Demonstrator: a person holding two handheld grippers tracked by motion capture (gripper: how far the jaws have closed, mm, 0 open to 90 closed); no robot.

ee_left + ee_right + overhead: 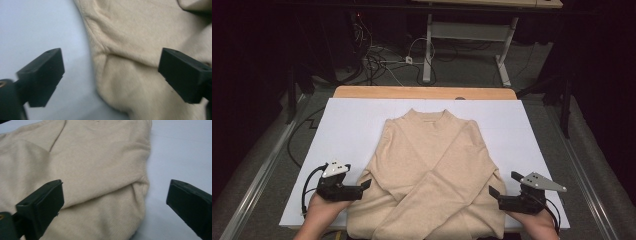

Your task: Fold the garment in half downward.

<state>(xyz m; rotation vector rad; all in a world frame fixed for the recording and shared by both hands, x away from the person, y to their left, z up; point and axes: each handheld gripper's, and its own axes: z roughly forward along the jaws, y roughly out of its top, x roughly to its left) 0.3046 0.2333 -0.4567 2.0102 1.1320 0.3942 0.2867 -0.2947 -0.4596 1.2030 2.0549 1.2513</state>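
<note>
We note a soft, fine-knit beige sweater [432, 170], matt; smooth white matt sheet [352, 125] over a wooden table [362, 92]; both grippers' jaws matt black plastic.

Both hands come in from the bottom edge of the high view, each gripping 1 gripper low over the near end of the table. The left hand [319, 212] holds the left gripper [366, 184] pointing right, toward the middle, its 2 black fingers [41, 75] spread wide apart with nothing between them. The right hand [539, 220] holds the right gripper [504, 184] pointing left and slightly away, its fingers [40, 205] likewise parted wide, a grey three-cornered plate on top.
</note>
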